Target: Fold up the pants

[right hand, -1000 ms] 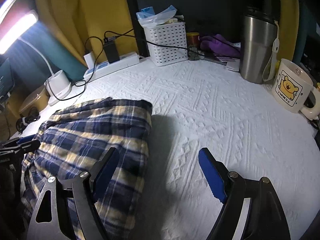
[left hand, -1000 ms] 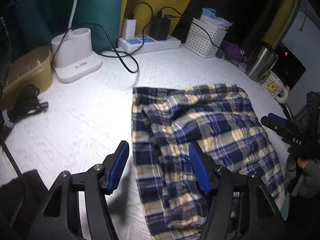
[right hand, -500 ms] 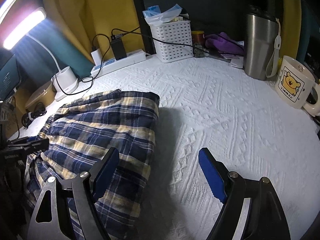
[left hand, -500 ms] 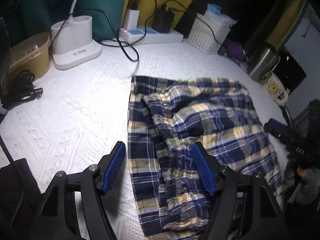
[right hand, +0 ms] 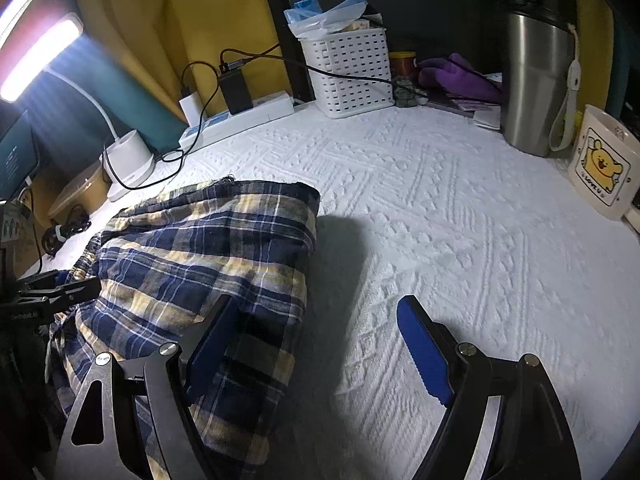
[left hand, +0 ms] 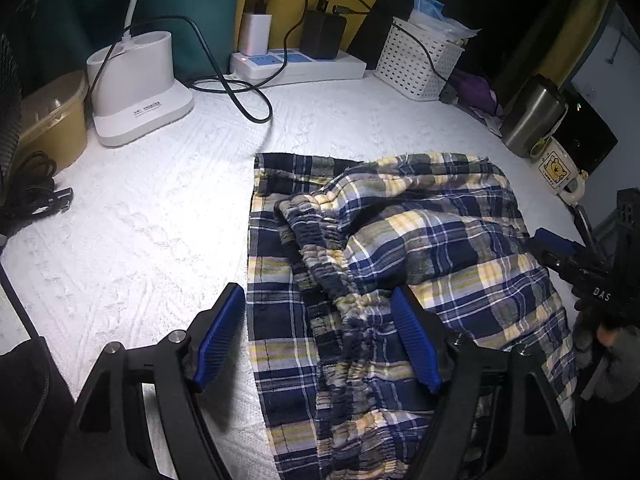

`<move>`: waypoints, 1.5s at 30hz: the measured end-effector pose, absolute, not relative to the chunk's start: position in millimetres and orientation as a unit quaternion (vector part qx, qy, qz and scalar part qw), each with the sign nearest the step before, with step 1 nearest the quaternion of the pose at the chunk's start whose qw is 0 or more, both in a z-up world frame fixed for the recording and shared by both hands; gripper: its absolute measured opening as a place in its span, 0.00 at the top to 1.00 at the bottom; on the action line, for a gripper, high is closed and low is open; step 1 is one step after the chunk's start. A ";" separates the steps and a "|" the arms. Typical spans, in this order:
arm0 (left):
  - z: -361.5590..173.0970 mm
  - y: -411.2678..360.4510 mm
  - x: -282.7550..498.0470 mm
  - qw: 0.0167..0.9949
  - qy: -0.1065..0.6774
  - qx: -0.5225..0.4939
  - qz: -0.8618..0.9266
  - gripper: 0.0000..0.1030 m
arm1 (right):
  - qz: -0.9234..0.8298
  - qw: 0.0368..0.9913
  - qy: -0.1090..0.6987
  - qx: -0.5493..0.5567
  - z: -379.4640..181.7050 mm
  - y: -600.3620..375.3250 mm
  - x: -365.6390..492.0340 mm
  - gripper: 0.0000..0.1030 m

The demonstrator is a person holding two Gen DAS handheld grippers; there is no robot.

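Both grippers hover open over the folded plaid pants; tidy the bundle before you call it done.

You have the navy, yellow and white plaid cotton pants (left hand: pixel 400 248) lying folded in a loose bundle on the white textured table cover (left hand: pixel 152 216), elastic waistband uppermost. Your left gripper (left hand: pixel 320 340) has just been opening its blue-padded jaws; cloth lies below them, but nothing is pinched. Your right gripper (right hand: pixel 316 348) stands wide, gripping nothing, straddling the bundle's right edge. Both point steeply down at the table. To finish well, I judge you should square the rumpled waistband and align the edges, pressing flat rather than tugging, and keep clear of the black charger cable (left hand: pixel 240 96).
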State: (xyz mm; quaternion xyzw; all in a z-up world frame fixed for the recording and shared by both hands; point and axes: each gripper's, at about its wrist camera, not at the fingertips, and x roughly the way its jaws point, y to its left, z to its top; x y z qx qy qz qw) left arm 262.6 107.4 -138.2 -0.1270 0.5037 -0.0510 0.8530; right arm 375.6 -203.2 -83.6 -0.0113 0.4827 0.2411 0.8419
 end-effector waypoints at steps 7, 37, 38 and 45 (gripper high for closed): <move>-135.7 102.1 265.0 0.844 0.504 -0.157 -0.096 0.27 | 0.255 0.834 0.489 -0.009 -91.0 -195.5 381.3 0.19; -138.0 54.1 262.3 0.873 0.472 -0.039 -0.117 0.67 | 0.353 0.796 0.491 -0.025 -93.8 -144.8 370.4 0.45; -137.8 54.2 262.2 0.873 0.471 -0.041 -0.120 0.69 | 0.357 0.795 0.489 -0.030 -94.3 -143.3 369.1 0.54; -132.3 53.1 258.2 0.878 0.461 -0.043 -0.118 0.73 | 0.362 0.801 0.475 -0.044 -91.8 -138.5 361.4 0.65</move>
